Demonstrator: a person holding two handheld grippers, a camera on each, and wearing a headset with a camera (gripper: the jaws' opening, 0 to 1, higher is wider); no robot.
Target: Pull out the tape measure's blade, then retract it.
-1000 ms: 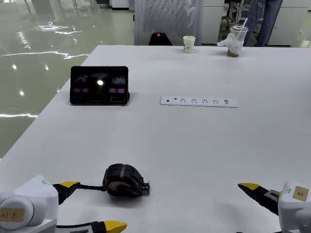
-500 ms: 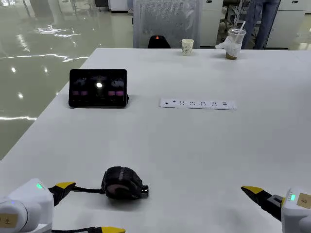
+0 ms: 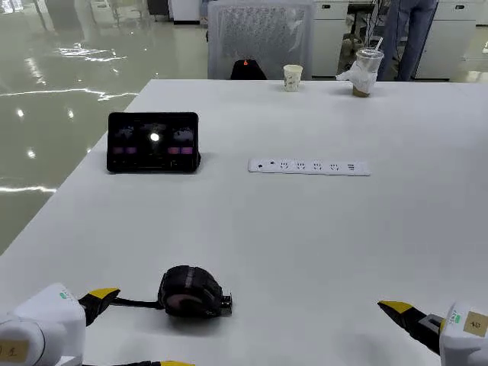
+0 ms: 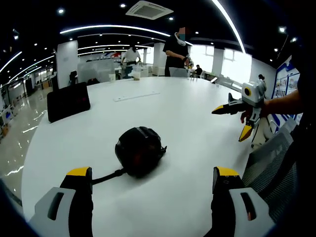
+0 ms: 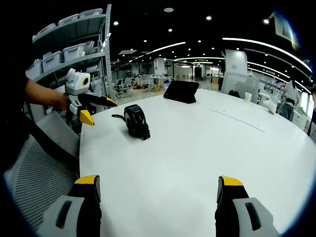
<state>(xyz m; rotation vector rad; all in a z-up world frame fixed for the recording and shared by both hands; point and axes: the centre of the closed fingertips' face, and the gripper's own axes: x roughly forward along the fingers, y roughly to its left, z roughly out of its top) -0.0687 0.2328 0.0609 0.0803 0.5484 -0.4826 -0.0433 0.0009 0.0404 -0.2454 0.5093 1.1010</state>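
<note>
I hold my left gripper (image 4: 152, 174) at lower left of the head view, jaws spread and empty; my right gripper (image 5: 159, 180) at lower right is likewise released. The tape measure (image 3: 191, 290) lies just beside the left jaws, near the table's (image 3: 305, 236) front edge. Mid-table lies open up to the power strip (image 3: 309, 166) and tablet (image 3: 153, 142). At the far edge stand a paper cup (image 3: 293, 77) and a plastic cup (image 3: 364, 72), contents unreadable.

I'm at a big white table (image 3: 320, 236). Glossy pale floor (image 3: 53, 69) on my left, mesh chair (image 3: 259, 34) at the far edge. Black ceiling (image 4: 98, 12) with strip lights (image 4: 113, 28), bin shelving (image 5: 74, 49), bright windows (image 4: 236, 65).
</note>
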